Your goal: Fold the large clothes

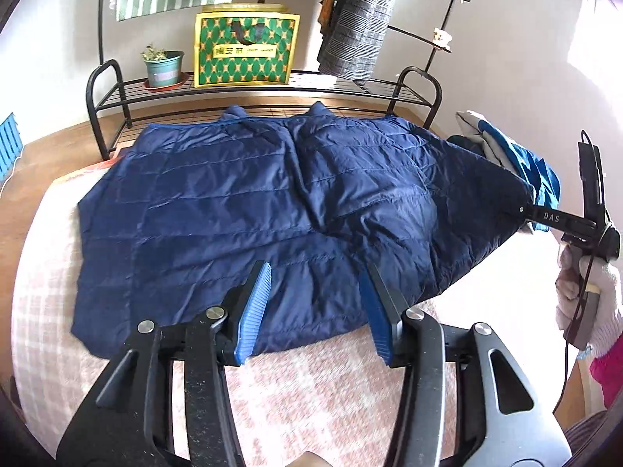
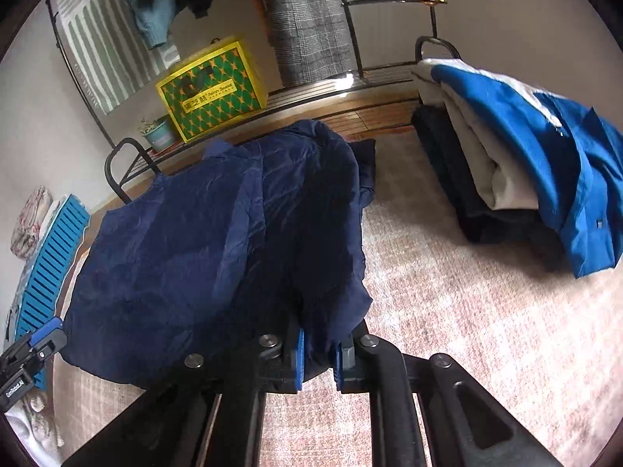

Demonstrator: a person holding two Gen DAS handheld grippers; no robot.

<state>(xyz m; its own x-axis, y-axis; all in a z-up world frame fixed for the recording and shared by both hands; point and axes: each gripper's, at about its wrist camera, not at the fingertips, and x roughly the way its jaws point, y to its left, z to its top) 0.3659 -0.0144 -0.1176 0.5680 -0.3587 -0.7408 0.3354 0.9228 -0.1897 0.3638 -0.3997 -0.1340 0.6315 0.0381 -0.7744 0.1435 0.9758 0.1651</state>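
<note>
Navy quilted jacket [image 1: 253, 202] spread on bed [image 1: 311, 381]. Left tongs [image 1: 315, 311] wide, empty, at 6 o'clock. Right tongs [image 2: 319, 354] clamped on jacket edge, 3 o'clock side.

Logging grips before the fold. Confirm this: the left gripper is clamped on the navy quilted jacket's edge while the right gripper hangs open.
Wrong way round. The right wrist view shows the right gripper clamped on the navy quilted jacket; the left gripper hangs open.

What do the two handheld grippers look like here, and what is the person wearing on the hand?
Both the left gripper and right gripper have black linkage frames, silver pivot bolts and ribbed blue pads. The right one carries white "DAS" lettering and a thin black cable. The right hand wears a white knit glove with a magenta sleeve.
</note>
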